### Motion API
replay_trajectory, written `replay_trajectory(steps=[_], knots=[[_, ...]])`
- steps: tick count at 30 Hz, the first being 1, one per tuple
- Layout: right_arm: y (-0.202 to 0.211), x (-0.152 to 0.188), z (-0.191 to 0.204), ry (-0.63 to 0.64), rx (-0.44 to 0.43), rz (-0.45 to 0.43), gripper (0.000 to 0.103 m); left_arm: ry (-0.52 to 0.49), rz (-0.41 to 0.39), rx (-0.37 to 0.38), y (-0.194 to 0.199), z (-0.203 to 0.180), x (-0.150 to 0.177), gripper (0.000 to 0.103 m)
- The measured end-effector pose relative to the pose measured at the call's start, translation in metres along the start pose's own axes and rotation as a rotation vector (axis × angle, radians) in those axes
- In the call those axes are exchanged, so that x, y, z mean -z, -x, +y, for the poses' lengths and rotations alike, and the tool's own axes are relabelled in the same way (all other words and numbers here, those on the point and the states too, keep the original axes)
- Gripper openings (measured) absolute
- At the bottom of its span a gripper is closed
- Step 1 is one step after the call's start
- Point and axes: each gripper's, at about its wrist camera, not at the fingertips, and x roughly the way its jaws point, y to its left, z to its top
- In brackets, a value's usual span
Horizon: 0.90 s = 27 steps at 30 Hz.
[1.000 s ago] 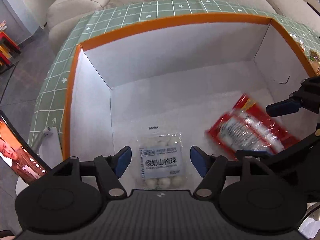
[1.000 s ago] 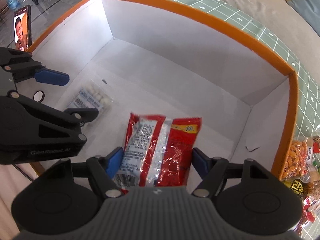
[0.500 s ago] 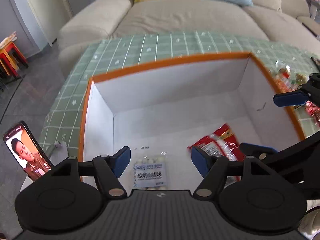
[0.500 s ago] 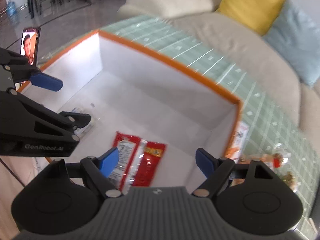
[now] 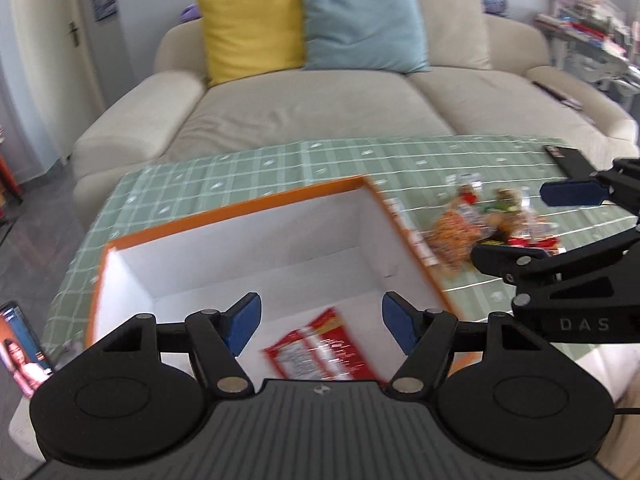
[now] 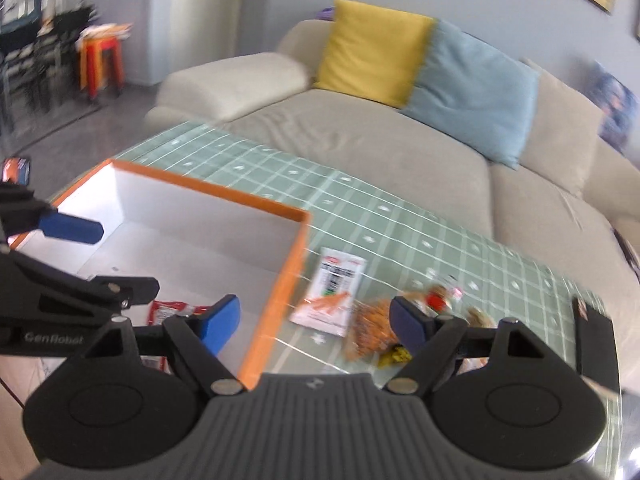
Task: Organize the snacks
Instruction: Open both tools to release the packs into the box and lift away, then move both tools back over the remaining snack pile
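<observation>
A white box with an orange rim [image 5: 240, 208] stands on a green checked tablecloth. A red snack bag [image 5: 320, 352] lies on the box floor, also visible in the right wrist view [image 6: 168, 308]. My left gripper [image 5: 320, 328] hangs open and empty above the box. My right gripper [image 6: 316, 320] is open and empty over the box's right rim. A pile of loose snack packets [image 6: 372, 328] lies on the cloth right of the box, beside a white packet with orange print [image 6: 332, 292]. The pile [image 5: 460, 232] also shows in the left wrist view.
A beige sofa [image 5: 320, 112] with a yellow cushion [image 5: 248, 24] and a blue cushion [image 5: 360, 20] runs behind the table. A phone [image 5: 20, 348] stands at the table's left. A flat black device [image 6: 596, 340] lies right of the snacks. Red stools [image 6: 100, 60] stand far left.
Both grippers have risen out of the box and tilted up toward the sofa. The red bag stays on the box floor. The white packet of balls has dropped out of view.
</observation>
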Motion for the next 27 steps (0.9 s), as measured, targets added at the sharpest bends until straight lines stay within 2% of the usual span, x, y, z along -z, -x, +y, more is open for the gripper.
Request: replay_trajectory(steps=[6, 11, 16, 22, 27], knots=[[0.018, 0.03, -0.039, -0.11, 0.055, -0.005, 0.072, -0.029, -0.021, 0.099, -0.002, -0.039, -0.004, 0.081], [0.021, 0.058, -0.07, -0.19, 0.09, 0.033, 0.064, -0.074, -0.02, 0.171, -0.008, -0.069, -0.003, 0.081], [0.018, 0.085, -0.096, -0.238, 0.126, 0.057, 0.064, -0.094, -0.007, 0.264, -0.02, -0.093, -0.004, 0.079], [0.005, 0.115, -0.125, -0.276, 0.168, 0.053, 0.064, -0.154, 0.0, 0.293, -0.041, -0.124, -0.003, 0.079], [-0.01, 0.136, -0.145, -0.298, 0.205, 0.049, 0.064, -0.213, -0.017, 0.284, -0.057, -0.144, 0.0, 0.079]])
